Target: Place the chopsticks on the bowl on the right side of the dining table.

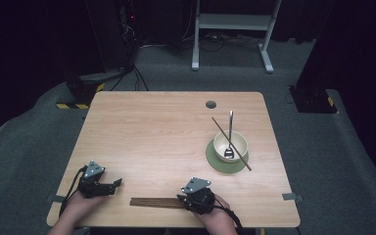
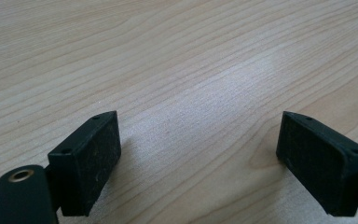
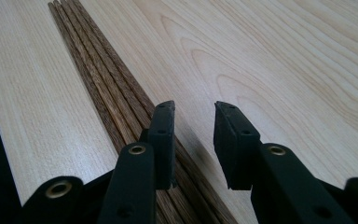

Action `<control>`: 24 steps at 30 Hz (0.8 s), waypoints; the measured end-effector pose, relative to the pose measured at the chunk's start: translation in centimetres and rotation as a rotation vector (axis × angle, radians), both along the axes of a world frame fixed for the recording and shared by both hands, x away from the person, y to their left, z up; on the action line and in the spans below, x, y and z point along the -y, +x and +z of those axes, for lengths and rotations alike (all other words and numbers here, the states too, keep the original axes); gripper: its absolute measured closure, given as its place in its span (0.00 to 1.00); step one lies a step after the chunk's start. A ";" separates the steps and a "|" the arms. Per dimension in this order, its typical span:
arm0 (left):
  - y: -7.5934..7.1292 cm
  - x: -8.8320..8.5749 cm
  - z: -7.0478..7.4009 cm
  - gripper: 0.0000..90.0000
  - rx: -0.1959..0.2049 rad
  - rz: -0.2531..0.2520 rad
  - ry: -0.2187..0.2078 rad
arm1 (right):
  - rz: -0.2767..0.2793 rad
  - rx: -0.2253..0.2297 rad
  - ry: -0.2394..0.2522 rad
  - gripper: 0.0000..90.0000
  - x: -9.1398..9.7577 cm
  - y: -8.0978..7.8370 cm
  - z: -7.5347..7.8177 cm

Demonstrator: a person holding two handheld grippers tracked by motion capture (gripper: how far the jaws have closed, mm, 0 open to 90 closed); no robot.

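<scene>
Table (image 1: pixel 156 127) is light wood; far right sits a green plate (image 1: pixel 215 161) with a cream bowl (image 1: pixel 230 145) on it, a metal spoon (image 1: pixel 230 132) standing in the bowl and one chopstick (image 1: pixel 231 143) laid across the rim. Left gripper (image 1: pixel 117 182) rests at the near left corner, jaws spread wide over bare wood, nothing between them. Right gripper (image 3: pixel 193 140) is down at the near edge over the bundle of dark wooden chopsticks (image 3: pixel 100 79), which lies flat along that edge. Its jaws are narrowed to a small gap but not pinching anything: the sticks run under and to the outside of the left jaw, and the gap itself sits over bare table. Risk as I read it: closing from here grabs air or clips just the outermost stick, and the pad landing on top of the bundle could roll or scatter the sticks, maybe off the near edge. Probably needs to shift sideways and reopen first.
</scene>
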State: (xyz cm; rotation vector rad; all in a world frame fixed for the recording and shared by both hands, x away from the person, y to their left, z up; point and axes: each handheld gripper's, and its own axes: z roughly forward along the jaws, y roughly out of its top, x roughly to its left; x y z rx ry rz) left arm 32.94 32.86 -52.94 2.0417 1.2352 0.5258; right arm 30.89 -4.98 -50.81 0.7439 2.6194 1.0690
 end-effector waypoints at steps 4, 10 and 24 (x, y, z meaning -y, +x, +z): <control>0.0 0.0 0.0 0.15 -0.001 0.000 -0.001 | 0.018 -0.013 -0.007 0.78 -0.3 0.0 -0.2; 0.0 0.0 0.0 0.15 0.000 -0.001 0.000 | 0.014 -0.013 -0.017 0.79 -0.2 0.2 -0.3; 0.0 0.0 0.0 0.15 0.001 -0.004 0.002 | -0.053 -0.010 -0.028 0.86 0.9 1.6 -0.8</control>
